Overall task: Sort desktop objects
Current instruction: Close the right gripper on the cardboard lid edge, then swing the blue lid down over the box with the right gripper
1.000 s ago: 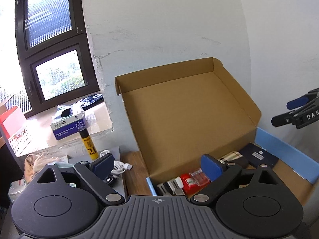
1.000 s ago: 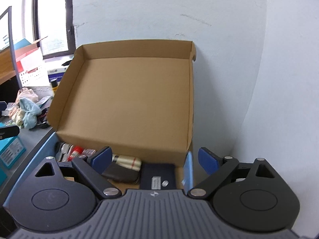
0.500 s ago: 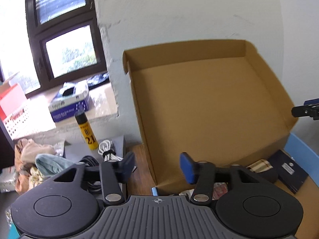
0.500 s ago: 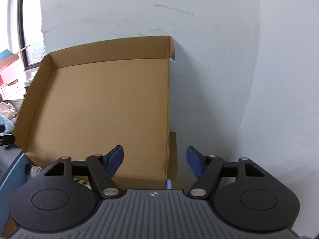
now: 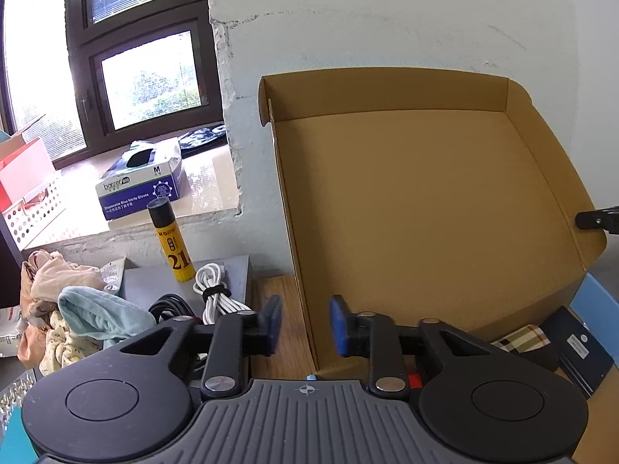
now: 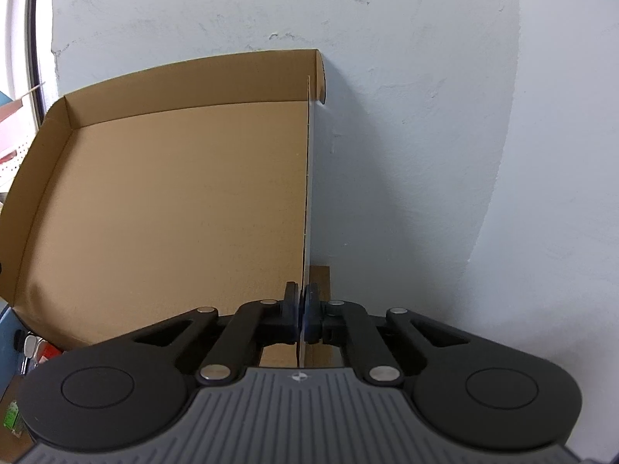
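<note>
A brown cardboard box lid (image 5: 425, 212) stands upright against the wall over a blue-rimmed box base (image 5: 595, 305). The base holds a plaid pouch (image 5: 522, 338) and a dark blue booklet (image 5: 580, 348). My left gripper (image 5: 305, 324) straddles the lid's left side flap. Its jaws are closing, and a small gap still shows on each side of the cardboard. In the right wrist view the lid (image 6: 174, 201) fills the left half, and my right gripper (image 6: 301, 313) is shut on its right side flap. A tip of the right gripper (image 5: 597, 219) shows at the lid's right edge.
Left of the box stand a yellow glue stick (image 5: 172, 239), a coiled white cable (image 5: 214, 290), black cables and bunched cloths (image 5: 77, 309). A glove box (image 5: 141, 185) and a white basket (image 5: 35, 208) sit on the windowsill. The pale wall is close behind the lid.
Both grippers moved in to the lid's side flaps and narrowed from wide open. The right one clamped onto the right flap; the left one drew close around the left flap.
</note>
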The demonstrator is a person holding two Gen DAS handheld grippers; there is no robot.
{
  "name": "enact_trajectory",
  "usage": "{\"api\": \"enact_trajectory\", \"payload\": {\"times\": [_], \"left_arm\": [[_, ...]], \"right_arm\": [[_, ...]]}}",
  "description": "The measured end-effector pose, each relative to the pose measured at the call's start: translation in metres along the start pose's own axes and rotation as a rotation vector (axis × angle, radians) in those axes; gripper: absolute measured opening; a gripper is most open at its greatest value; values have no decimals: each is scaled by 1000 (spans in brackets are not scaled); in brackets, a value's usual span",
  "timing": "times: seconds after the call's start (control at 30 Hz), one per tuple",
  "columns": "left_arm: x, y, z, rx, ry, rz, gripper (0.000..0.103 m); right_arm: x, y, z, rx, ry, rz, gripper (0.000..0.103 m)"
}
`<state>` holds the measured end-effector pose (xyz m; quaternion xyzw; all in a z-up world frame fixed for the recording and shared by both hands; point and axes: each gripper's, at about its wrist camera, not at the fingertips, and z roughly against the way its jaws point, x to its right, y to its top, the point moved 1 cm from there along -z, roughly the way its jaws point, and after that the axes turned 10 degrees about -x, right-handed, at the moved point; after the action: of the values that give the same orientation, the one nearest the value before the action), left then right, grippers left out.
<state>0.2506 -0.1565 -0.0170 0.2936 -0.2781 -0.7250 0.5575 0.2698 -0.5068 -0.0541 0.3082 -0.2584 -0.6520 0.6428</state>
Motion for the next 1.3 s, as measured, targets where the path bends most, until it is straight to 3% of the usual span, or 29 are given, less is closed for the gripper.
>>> {"api": "enact_trajectory", "payload": {"times": [0.13, 0.37, 1.0, 1.3], "left_arm": [[-2, 1, 0, -1, -7, 9, 17], [-6, 4, 16, 36, -4, 23, 17], [-6, -4, 118, 251, -25, 16, 15], [-4, -23, 138, 260, -55, -1, 14]], "right_arm": [[-1, -5, 5, 14, -4, 35, 4], [-6, -17, 17, 35, -14, 68, 4], [-4, -59, 41, 49, 13, 21, 3], [-8, -84, 76, 58, 0, 10, 5]]}}
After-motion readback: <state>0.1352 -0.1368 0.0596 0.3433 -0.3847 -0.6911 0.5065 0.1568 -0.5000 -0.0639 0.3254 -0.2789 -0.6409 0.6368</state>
